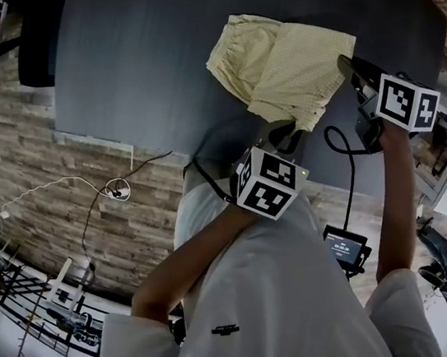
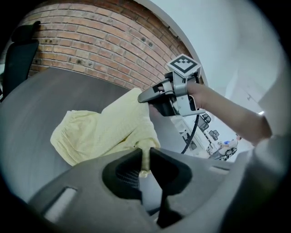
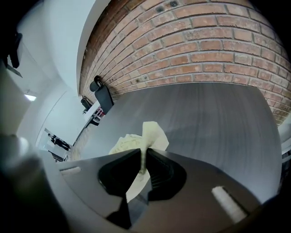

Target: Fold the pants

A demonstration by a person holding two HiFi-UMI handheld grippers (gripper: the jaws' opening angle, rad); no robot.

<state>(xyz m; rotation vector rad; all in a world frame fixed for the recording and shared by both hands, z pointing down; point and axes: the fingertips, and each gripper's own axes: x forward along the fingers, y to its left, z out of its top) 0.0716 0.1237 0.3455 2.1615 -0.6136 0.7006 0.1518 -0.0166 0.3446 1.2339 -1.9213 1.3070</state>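
The pale yellow pants (image 1: 281, 65) hang partly lifted over the dark grey table (image 1: 149, 68), their far part still resting on it. My left gripper (image 1: 284, 135) is shut on the near hem of the pants (image 2: 113, 132), a thin fold pinched between its jaws. My right gripper (image 1: 353, 71) is shut on the other near corner of the pants (image 3: 152, 134). In the left gripper view the right gripper (image 2: 148, 96) shows at the cloth's upper right edge, held by a bare hand. The left gripper (image 2: 144, 157) and the right gripper (image 3: 143, 157) each grip cloth at the jaw tips.
A brick wall (image 3: 204, 41) runs behind the table. A black chair (image 2: 18, 59) stands at the far left edge. On the wooden floor lie a white cable (image 1: 66, 184) and a small black device (image 1: 346, 248) near my feet.
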